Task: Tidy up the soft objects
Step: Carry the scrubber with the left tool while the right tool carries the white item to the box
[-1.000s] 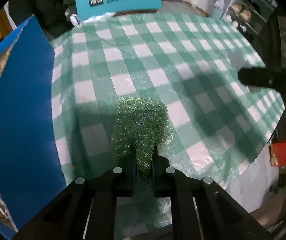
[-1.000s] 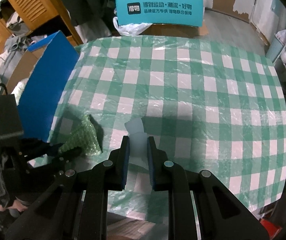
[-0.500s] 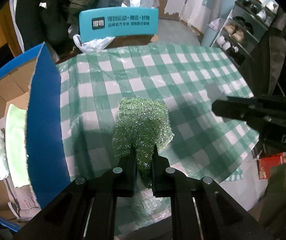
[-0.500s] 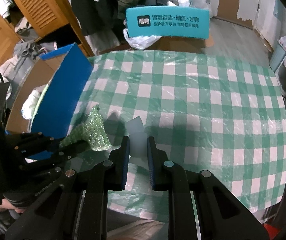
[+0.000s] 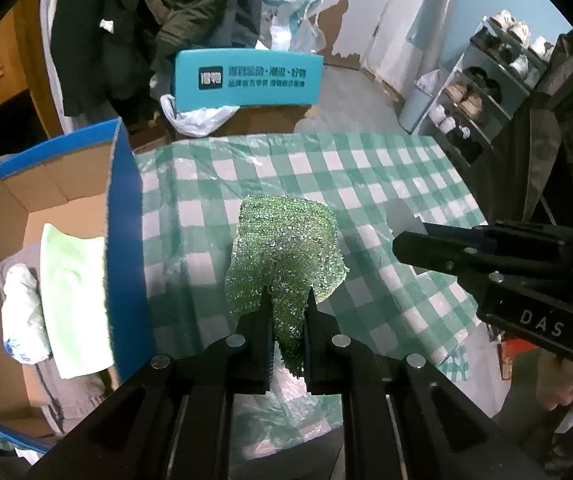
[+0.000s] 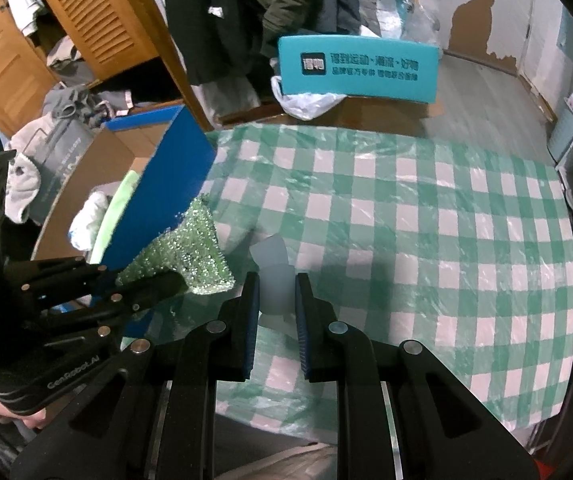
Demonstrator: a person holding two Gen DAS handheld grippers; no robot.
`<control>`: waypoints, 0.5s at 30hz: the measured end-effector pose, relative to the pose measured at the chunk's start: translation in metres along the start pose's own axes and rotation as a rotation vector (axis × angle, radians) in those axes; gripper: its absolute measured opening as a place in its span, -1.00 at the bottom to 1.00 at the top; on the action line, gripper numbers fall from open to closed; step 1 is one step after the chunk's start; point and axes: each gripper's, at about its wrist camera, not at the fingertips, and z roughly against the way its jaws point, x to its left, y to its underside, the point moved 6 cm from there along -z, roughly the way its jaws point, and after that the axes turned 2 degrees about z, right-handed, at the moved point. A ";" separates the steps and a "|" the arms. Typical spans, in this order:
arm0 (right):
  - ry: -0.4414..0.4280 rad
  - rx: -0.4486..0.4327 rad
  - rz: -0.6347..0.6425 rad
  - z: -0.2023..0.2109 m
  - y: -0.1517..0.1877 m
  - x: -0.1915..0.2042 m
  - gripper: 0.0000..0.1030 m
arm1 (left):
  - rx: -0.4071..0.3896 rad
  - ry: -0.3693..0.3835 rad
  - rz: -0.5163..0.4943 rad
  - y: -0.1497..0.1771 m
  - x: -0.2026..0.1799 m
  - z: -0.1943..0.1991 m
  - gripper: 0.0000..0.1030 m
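Observation:
My left gripper [image 5: 288, 300] is shut on a glittery green scrub cloth [image 5: 286, 248], which hangs lifted above the green-checked tablecloth [image 5: 366, 184]. In the right wrist view the same cloth [image 6: 190, 252] dangles from the left gripper [image 6: 166, 282] beside the blue box wall. My right gripper [image 6: 276, 290] is shut on a small translucent white soft piece [image 6: 272, 276], held above the table. The open cardboard box [image 5: 58, 184] with blue outer walls stands left of the table; a light green towel [image 5: 72, 292] and a white bundle [image 5: 22, 312] lie inside it.
A teal sign-backed chair [image 6: 356, 68] stands beyond the table's far edge with a white plastic bag [image 6: 306, 102] below it. Coats hang at the back [image 6: 270, 4]. A shoe rack [image 5: 482, 92] stands at the right. Clothes are piled by wooden louvred doors [image 6: 98, 12].
Both grippers have risen from the table with their loads. The box's inside, with the towel and white bundle, has come into the left wrist view.

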 end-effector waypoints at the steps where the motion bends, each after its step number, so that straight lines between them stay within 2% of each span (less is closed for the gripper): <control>1: -0.003 -0.003 0.004 0.001 -0.002 0.003 -0.70 | -0.005 0.003 0.006 -0.002 0.002 0.003 -0.79; 15: -0.036 -0.028 0.063 -0.001 -0.033 0.051 -0.70 | -0.082 -0.005 0.085 -0.013 0.045 0.038 -0.79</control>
